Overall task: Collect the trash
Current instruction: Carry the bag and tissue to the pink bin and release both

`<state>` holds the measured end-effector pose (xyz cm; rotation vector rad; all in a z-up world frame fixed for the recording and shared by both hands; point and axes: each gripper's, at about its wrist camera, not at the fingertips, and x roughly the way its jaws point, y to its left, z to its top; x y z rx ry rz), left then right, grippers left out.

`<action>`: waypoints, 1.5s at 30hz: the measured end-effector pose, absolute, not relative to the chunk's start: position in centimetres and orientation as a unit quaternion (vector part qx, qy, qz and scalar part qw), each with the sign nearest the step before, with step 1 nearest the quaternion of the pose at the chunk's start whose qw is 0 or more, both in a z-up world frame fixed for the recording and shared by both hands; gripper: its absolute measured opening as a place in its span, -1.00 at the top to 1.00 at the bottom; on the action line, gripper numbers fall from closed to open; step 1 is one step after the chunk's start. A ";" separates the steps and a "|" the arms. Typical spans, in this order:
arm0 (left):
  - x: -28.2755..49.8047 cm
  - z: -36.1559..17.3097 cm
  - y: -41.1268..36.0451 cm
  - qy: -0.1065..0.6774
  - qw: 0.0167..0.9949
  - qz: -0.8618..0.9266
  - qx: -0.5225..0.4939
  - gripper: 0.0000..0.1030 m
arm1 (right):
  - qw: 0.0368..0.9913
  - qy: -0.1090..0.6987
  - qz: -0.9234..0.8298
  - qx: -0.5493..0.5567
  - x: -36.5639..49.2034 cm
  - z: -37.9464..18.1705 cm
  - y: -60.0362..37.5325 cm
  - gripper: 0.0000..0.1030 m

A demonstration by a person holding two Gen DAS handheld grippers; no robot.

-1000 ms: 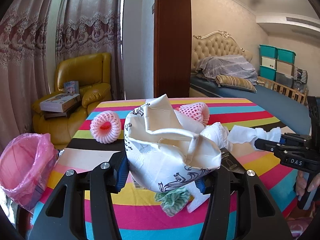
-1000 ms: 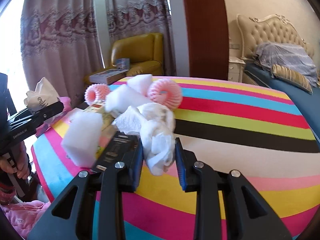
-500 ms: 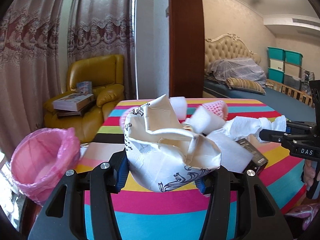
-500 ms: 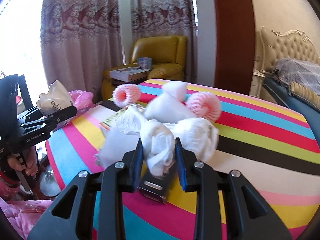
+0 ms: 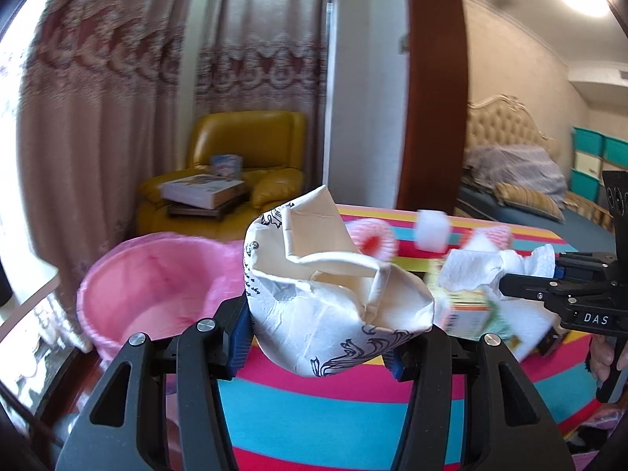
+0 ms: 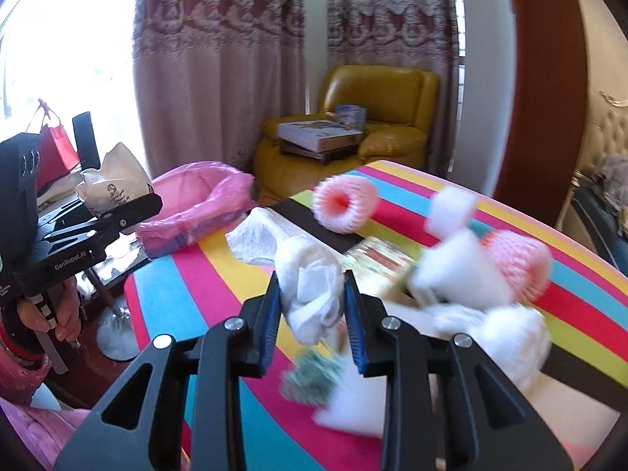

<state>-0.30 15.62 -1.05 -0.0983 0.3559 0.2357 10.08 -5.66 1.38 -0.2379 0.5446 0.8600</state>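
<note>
- Between the left gripper (image 5: pixel 320 337) jaws: a crumpled paper bag (image 5: pixel 333 298), cream with dark print, clamped across its lower folds and standing proud above the blue pads.
- Just left of that load and a little farther off: the pink-lined trash bin (image 5: pixel 157 286), mouth open, standing off the counter's left edge.
- Between the right gripper (image 6: pixel 312 306) jaws: a wad of white tissue (image 6: pixel 312 286), pinched at its middle with loose ends spilling out above and below.
- Under and beyond the right gripper: the striped counter (image 6: pixel 204 294), carrying two pink foam fruit nets (image 6: pixel 343 208), white foam blocks (image 6: pixel 451 208), more tissue, a flat printed packet (image 6: pixel 376 259) and a small green scrap (image 6: pixel 310 378), all blurred.
- Far left in the right view: the bin again (image 6: pixel 196 208), with the left gripper and its bag hanging near it.
- Handling, judged by look: bag and tissue both very light, soft and crushable; no risk of breakage, but prone to slipping out if gripped only by a loose flap. Best held across the densest bunched part, as now.
- Foam nets and blocks likely springy and near weightless; best taken across the middle with a firm squeeze.
</note>
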 end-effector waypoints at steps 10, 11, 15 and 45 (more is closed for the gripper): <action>-2.2 -0.6 24.9 0.179 0.959 0.207 -0.075 0.03 | 0.835 0.258 0.467 -0.133 12.7 3.1 5.5 0.42; -2.0 -0.7 25.7 0.183 0.957 0.212 -0.075 0.03 | 0.832 0.254 0.473 -0.137 12.9 3.4 7.0 0.42; -1.4 -1.1 28.4 0.197 0.950 0.227 -0.079 0.03 | 0.824 0.250 0.488 -0.143 13.6 4.0 11.5 0.41; -1.3 -3.9 32.1 0.213 0.931 0.282 -0.093 -0.81 | 0.811 0.246 0.518 -0.118 16.3 5.4 21.2 -0.41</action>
